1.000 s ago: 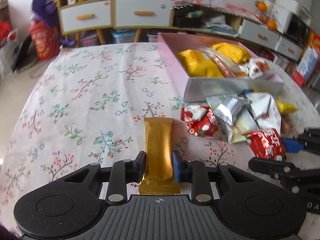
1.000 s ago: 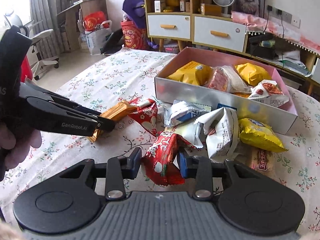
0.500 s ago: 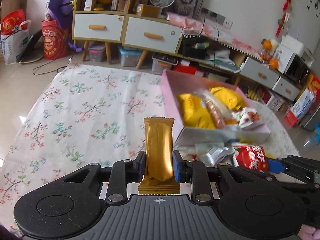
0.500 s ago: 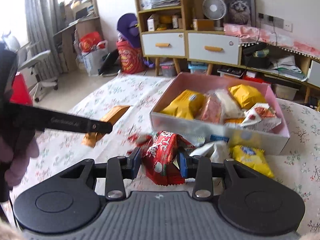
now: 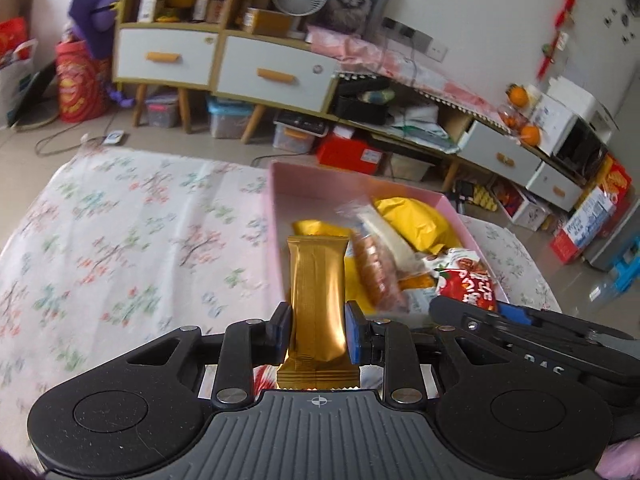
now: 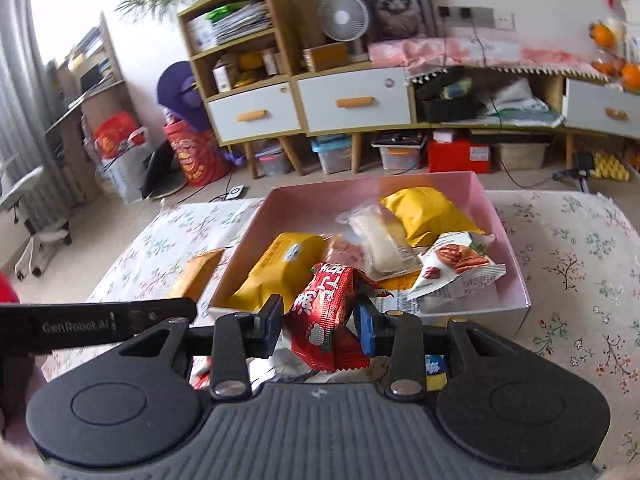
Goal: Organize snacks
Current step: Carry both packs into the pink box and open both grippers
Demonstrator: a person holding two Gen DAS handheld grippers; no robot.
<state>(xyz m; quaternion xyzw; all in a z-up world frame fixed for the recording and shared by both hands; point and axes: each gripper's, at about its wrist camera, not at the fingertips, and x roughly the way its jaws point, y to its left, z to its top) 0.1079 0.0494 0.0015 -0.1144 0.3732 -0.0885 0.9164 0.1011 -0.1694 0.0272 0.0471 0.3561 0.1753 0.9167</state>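
My left gripper (image 5: pixel 318 334) is shut on a gold snack bar (image 5: pixel 316 300) and holds it upright above the near left edge of the pink box (image 5: pixel 276 216). My right gripper (image 6: pixel 320 320) is shut on a red snack packet (image 6: pixel 324 316), raised over the near edge of the pink box (image 6: pixel 516 264). The box holds yellow bags (image 6: pixel 428 210), a pale wrapped bun (image 6: pixel 378 240) and a nut packet (image 6: pixel 456 268). The left gripper (image 6: pixel 120 322) and the gold bar (image 6: pixel 196 276) show at the left of the right wrist view.
The box stands on a floral tablecloth (image 5: pixel 120 240). Loose packets (image 6: pixel 280 364) lie under my right gripper in front of the box. The right gripper (image 5: pixel 520 332) shows low right in the left wrist view. Cabinets (image 6: pixel 340 100) stand beyond the table.
Both grippers have risen off the table with their snacks and moved forward to the pink box. The loose pile has dropped below the views.
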